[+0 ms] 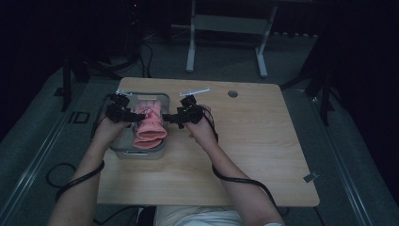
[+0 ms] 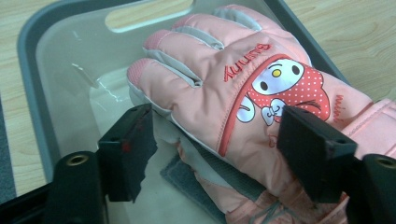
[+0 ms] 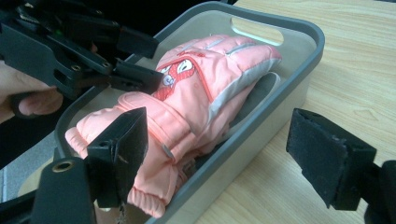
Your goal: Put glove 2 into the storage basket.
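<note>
A pink padded glove [image 1: 149, 127] with a cartoon patch lies in a grey plastic bin [image 1: 141, 151] at the table's left. In the left gripper view the glove [image 2: 224, 93] rests on a second glove whose grey palm [image 2: 196, 177] shows beneath it. My left gripper [image 2: 219, 149] is open, its jaws straddling the top glove near the patch. My right gripper [image 3: 224, 154] is open at the bin's right side, one jaw over the glove's cuff [image 3: 149, 186] and one outside the bin wall [image 3: 280, 102]. From above, the left gripper [image 1: 134, 115] and right gripper [image 1: 168, 117] flank the glove.
The bin sits on a wooden table [image 1: 249, 141] with a round cable hole [image 1: 233, 93] at the back. Cables trail from both grippers off the front edge. A white frame's legs [image 1: 190, 47] stand on the floor behind.
</note>
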`<state>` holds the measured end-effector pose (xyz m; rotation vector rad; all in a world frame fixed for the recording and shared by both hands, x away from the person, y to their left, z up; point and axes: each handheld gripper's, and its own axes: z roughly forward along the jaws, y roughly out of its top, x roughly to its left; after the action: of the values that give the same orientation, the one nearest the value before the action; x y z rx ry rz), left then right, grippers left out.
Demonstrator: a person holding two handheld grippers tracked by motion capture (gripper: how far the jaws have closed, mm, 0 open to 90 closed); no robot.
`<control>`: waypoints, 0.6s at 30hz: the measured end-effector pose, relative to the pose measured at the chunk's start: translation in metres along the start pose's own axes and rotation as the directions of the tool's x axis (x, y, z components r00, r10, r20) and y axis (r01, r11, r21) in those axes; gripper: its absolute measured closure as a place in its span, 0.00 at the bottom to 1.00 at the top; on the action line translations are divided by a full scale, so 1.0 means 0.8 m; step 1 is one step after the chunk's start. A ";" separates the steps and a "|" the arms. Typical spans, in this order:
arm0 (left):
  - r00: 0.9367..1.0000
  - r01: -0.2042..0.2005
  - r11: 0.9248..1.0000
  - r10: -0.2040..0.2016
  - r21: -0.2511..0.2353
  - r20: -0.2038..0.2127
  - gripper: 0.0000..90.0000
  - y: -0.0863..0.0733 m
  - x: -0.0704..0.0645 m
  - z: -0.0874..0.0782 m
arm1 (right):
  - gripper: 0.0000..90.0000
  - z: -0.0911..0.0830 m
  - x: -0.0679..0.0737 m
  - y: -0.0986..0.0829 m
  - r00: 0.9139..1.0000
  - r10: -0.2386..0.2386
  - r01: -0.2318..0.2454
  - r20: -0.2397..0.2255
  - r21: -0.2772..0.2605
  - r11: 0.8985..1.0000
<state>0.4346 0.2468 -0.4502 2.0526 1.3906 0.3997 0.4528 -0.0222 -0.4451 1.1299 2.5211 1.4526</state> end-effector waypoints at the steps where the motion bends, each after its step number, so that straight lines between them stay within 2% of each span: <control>1: 1.000 0.003 1.000 -0.003 -0.010 0.003 0.27 0.000 0.000 -0.002 | 0.23 -0.001 -0.001 -0.001 1.000 -0.001 0.002 0.002 -0.004 1.000; 2: 1.000 0.001 1.000 -0.001 -0.020 0.011 0.26 0.000 0.001 -0.005 | 0.23 -0.003 -0.001 -0.001 1.000 -0.001 0.001 0.001 -0.005 1.000; 4: 0.999 0.003 0.999 -0.001 -0.041 0.034 0.17 0.001 0.000 -0.011 | 0.23 -0.005 -0.002 -0.002 1.000 -0.001 0.001 -0.001 -0.010 1.000; 6: 1.000 -0.004 0.998 0.006 -0.070 0.029 0.15 0.000 -0.003 -0.017 | 0.23 -0.007 -0.002 -0.003 1.000 -0.002 0.002 -0.002 -0.010 1.000; 8: 1.000 -0.013 0.994 0.016 -0.109 0.027 0.09 -0.001 -0.007 -0.023 | 0.23 -0.008 -0.002 -0.005 1.000 -0.007 0.007 0.001 -0.010 1.000; 10: 0.999 -0.022 0.990 0.028 -0.138 0.041 0.04 -0.002 -0.011 -0.030 | 0.23 -0.010 -0.003 -0.007 1.000 -0.013 0.013 0.000 -0.010 1.000; 12: 0.998 -0.037 0.988 0.045 -0.150 0.052 0.03 -0.003 -0.017 -0.035 | 0.23 -0.011 -0.003 -0.009 1.000 -0.016 0.016 0.005 -0.012 1.000; 15: 0.996 -0.074 0.986 0.079 -0.152 0.031 0.03 -0.003 -0.027 -0.038 | 0.23 -0.012 -0.004 -0.011 1.000 -0.018 0.018 0.005 -0.012 1.000; 18: 0.994 -0.095 0.981 0.101 -0.166 0.028 0.03 -0.001 -0.036 -0.043 | 0.23 -0.015 -0.004 -0.013 1.000 -0.026 0.026 0.009 -0.012 1.000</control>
<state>0.4030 0.2319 -0.4220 1.9877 1.1964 0.5002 0.4451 -0.0361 -0.4471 1.0951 2.5082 1.4519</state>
